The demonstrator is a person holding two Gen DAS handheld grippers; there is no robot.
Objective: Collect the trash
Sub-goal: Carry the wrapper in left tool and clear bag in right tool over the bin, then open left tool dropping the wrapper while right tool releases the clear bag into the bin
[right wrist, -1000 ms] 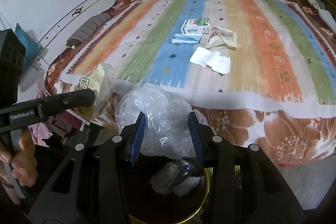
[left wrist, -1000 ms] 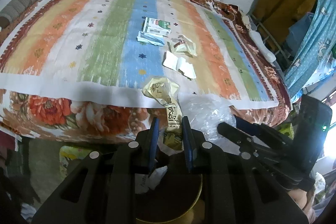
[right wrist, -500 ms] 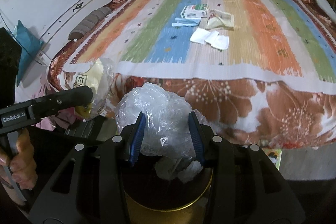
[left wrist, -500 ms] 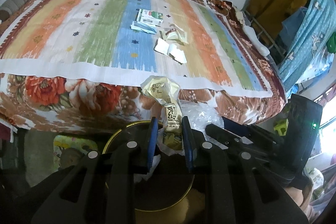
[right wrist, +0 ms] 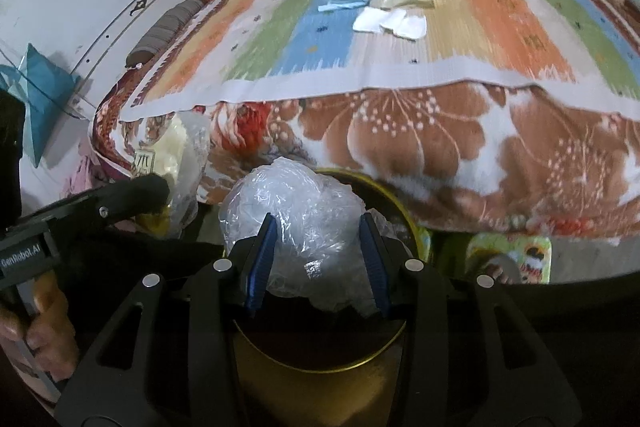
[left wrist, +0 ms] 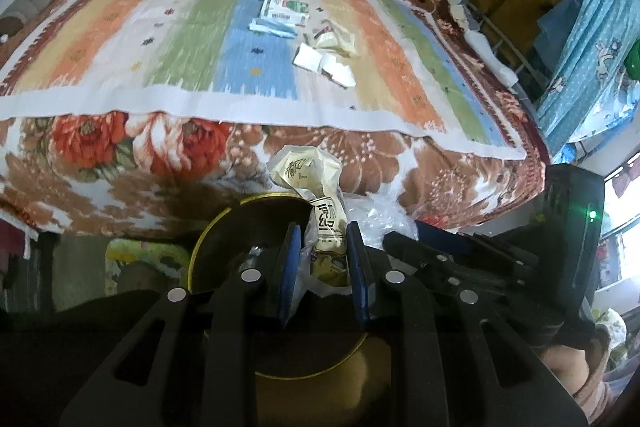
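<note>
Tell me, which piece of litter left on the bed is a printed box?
The green-and-white carton, farthest back on the blue stripe. It has a barcode label; the others there are a flat blue packet, a cream wrapper and white papers.

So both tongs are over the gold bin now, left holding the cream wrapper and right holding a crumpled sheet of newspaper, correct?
Not quite. The right tongs hold a crumpled clear plastic bag, not newspaper, as the right wrist view shows. The rest stands: the left tongs hold the cream wrapper, and both are over the gold bin.
</note>
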